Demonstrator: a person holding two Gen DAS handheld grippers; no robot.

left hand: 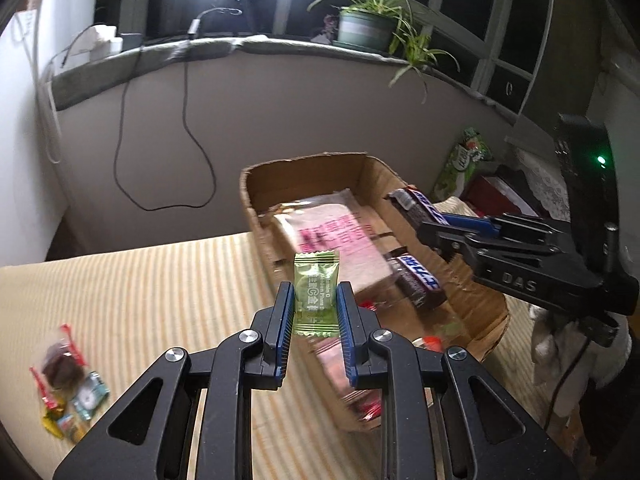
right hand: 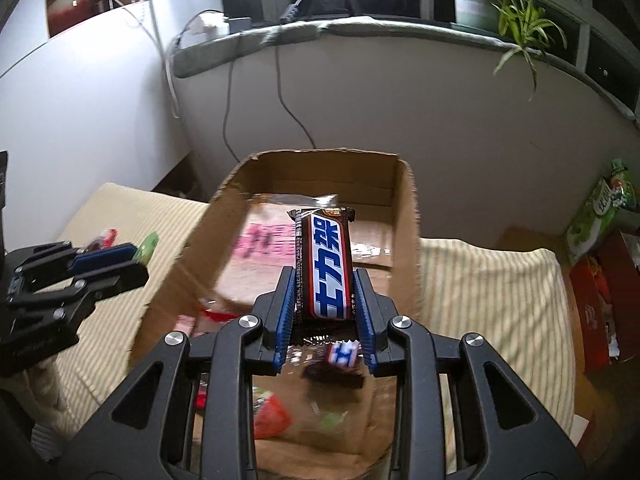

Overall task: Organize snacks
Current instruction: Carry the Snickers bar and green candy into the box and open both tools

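My left gripper is shut on a small green candy packet and holds it above the table at the near left wall of the cardboard box. My right gripper is shut on a brown and blue chocolate bar and holds it over the inside of the box. The right gripper also shows in the left wrist view, with the bar above the box's right wall. The left gripper shows at the left of the right wrist view. The box holds a pink-printed packet, another chocolate bar and small sweets.
A cluster of small wrapped sweets lies on the striped tablecloth at the left. A green snack bag and red boxes stand to the right of the box. A potted plant and cables sit on the window sill.
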